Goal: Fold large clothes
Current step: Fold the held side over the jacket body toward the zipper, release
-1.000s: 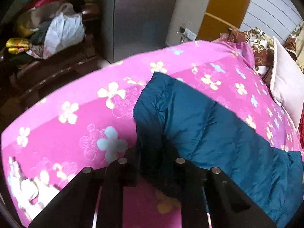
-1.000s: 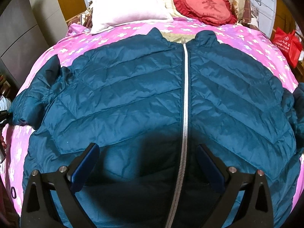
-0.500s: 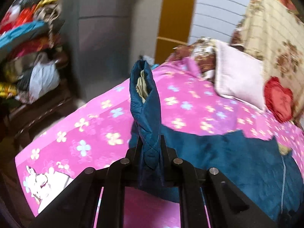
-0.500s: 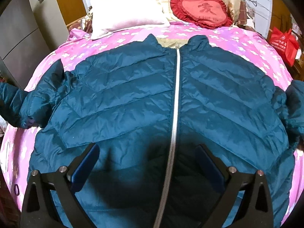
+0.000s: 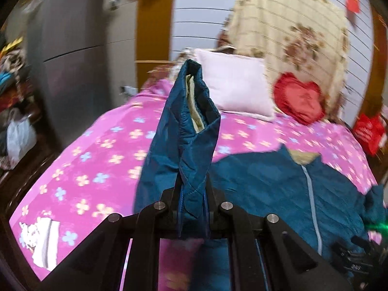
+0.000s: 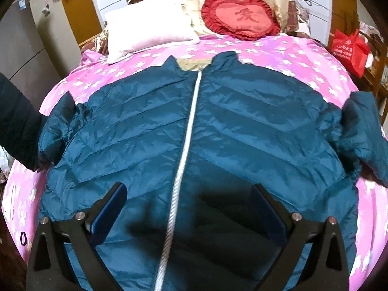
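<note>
Left gripper (image 5: 192, 208) is clenched on the jacket's sleeve (image 5: 186, 131), cuff lifted off the bed (image 5: 101, 150). Jacket (image 6: 194, 145) lies flat, collar toward the pillow (image 6: 148, 36), zipper (image 6: 186, 131) as long axis. Sleeve sits left of zipper, so the fold likely goes right, across it. Right gripper (image 6: 189, 208) is released, hovering over the hem w/ nothing held.

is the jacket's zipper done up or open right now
Done up. On the teal jacket, spread flat on the bed, the silver zipper runs as one closed line from the collar down between both front panels.
</note>
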A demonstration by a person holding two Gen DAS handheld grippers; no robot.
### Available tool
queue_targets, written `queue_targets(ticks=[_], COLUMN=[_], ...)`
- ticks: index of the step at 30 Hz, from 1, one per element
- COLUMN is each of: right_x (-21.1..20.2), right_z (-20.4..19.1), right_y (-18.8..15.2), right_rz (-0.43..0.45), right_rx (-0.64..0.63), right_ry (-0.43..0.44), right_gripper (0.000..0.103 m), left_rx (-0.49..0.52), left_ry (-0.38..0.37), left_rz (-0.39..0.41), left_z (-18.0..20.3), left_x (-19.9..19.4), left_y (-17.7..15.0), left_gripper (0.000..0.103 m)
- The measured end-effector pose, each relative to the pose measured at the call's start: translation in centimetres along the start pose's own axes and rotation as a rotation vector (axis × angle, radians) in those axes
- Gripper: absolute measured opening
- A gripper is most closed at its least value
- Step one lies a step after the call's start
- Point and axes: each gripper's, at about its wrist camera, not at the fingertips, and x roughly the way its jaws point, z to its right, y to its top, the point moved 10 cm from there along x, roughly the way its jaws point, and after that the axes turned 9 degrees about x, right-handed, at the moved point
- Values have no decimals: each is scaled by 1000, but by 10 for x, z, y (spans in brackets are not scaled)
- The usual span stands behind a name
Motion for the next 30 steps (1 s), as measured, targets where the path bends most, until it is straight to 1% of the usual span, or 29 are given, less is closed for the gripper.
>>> queue_targets(ticks=[4, 8, 12, 17, 22, 26, 28, 30], right_x=[-6, -10, -16, -20, -17, -9, -3, 3], right_z=[21, 39, 58, 84, 111, 135, 147, 157], right_y=[-1, -2, 0, 2, 2, 3, 3, 5], right_rz=[5, 8, 17, 26, 25, 22, 18, 10], right_rx=[32, 50, 68, 93, 117, 118, 126, 137], right_ry=[-4, -16, -30, -49, -77, -124, -144, -158], right_gripper=[103, 103, 103, 103, 103, 103, 103, 103], left_rx=[54, 110, 154, 200, 213, 226, 222, 222], left_ry=[-62, -113, -167, -214, -266, -298, -319, -329], left_rz=[-11, -37, -72, -122, -178, -228, -253, -260], left_z=[52, 105, 156, 207, 246, 276, 286, 294], left_x=[-1, 5, 12, 26, 47, 64, 72, 77], left_y=[0, -9, -23, -44, -66, -86, -95, -101], left_gripper=[0, 0, 0, 0, 0, 0, 0, 0])
